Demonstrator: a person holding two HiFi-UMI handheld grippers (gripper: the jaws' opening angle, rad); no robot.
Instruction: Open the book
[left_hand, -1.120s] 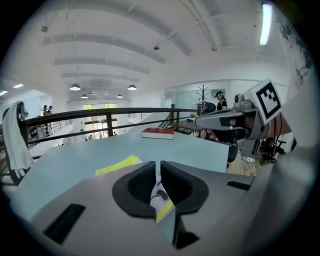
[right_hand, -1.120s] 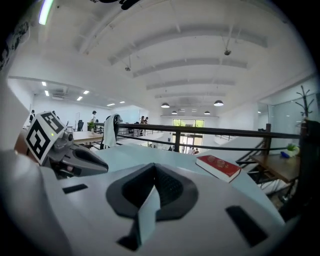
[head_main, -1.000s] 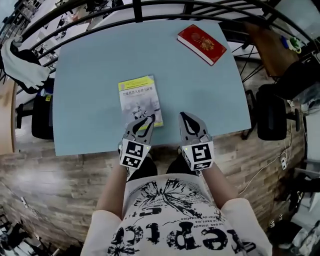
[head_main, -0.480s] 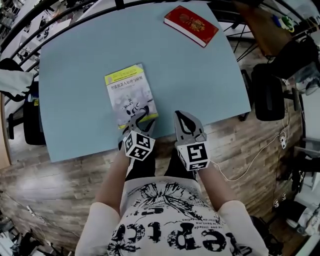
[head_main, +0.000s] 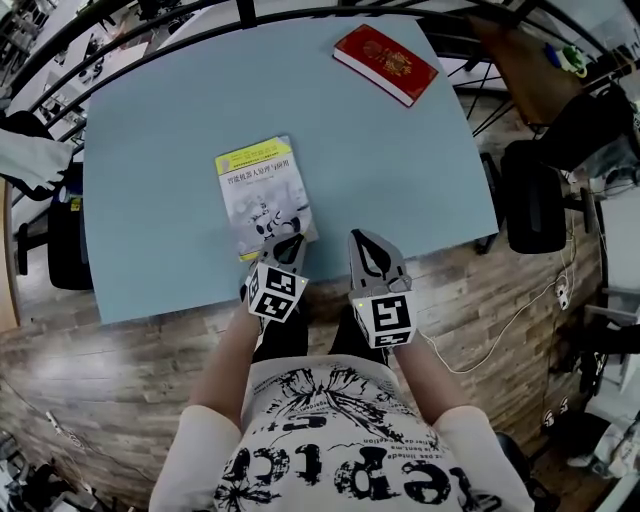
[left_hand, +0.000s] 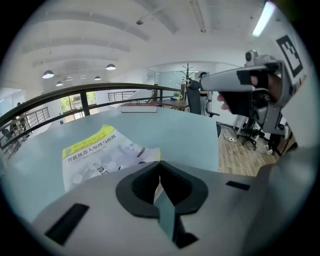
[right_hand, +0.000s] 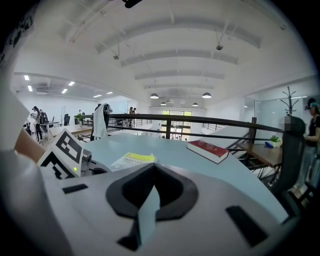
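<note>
The book (head_main: 260, 190) lies closed on the blue bench (head_main: 420, 180), close to its near edge. The left gripper (head_main: 290, 243) has its jaws together at the book's near right corner; whether they pinch the cover cannot be told. The right gripper (head_main: 362, 240), jaws also together, hangs just beside it, and a red book (head_main: 385, 63) lies at the far corner.

Two grippers at the near edge of a blue table

The left gripper (head_main: 288, 242) had its jaws together at the near right corner of the yellow-and-white book (head_main: 260, 192), which lay flat and closed on the table (head_main: 150, 140). The right gripper (head_main: 360, 240) sat just beside it, clear of the book, jaws together. A red book (head_main: 386, 62) lay well apart at the far right corner.
</note>
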